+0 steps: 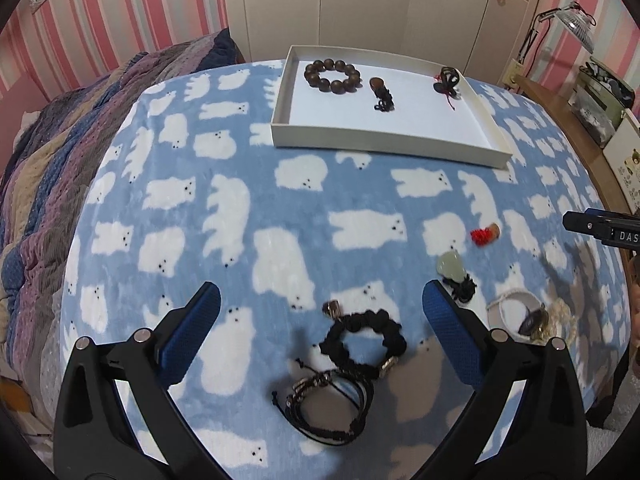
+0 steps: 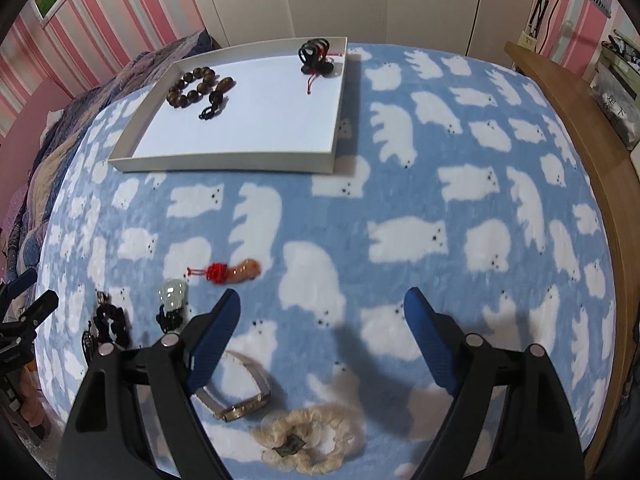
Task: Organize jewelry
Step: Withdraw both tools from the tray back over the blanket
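Note:
A white tray [image 1: 384, 142] at the far side of the blanket holds a brown bead bracelet [image 1: 332, 76], a dark pendant [image 1: 382, 94] and a black-and-red piece [image 1: 448, 82]. My left gripper [image 1: 322, 300] is open above a black knotted bracelet [image 1: 362, 340] and black cord bracelets [image 1: 328, 404]. A jade pendant [image 1: 452, 266] and a red-tasselled orange charm [image 1: 486, 234] lie to the right. My right gripper [image 2: 322, 308] is open and empty; below it lie a white watch [image 2: 240, 390] and a cream shell bracelet [image 2: 308, 440]. The tray [image 2: 224, 162] shows far left there.
A bear-print blue blanket [image 1: 240, 208] covers the bed. A striped quilt [image 1: 48, 184] lies at the left. A wooden ledge [image 2: 568, 128] with boxes runs along the right edge. White wardrobe doors [image 1: 360, 4] stand behind.

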Tool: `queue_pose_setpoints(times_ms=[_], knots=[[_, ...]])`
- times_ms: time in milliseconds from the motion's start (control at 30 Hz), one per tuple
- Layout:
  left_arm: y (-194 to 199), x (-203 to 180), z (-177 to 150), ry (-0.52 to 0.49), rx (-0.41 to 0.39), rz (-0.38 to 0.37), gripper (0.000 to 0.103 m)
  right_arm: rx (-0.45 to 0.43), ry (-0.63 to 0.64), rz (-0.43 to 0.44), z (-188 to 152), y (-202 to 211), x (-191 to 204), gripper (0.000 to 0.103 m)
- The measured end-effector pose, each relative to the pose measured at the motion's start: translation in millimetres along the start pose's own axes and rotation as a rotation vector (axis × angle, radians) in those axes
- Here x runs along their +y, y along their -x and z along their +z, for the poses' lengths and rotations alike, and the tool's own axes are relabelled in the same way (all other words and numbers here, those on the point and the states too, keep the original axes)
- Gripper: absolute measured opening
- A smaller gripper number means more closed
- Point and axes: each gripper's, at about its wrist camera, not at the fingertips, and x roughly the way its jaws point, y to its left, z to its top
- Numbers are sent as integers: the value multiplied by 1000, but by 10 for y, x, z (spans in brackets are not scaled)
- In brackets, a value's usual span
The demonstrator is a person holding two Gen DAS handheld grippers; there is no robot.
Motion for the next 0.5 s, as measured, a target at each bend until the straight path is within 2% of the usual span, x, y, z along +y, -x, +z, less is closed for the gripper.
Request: queue_pose_setpoints(times_ms=[500], knots=[[-116,54,-131,-12,43,-2,100,27,43,-8,-93,-21,244,84]])
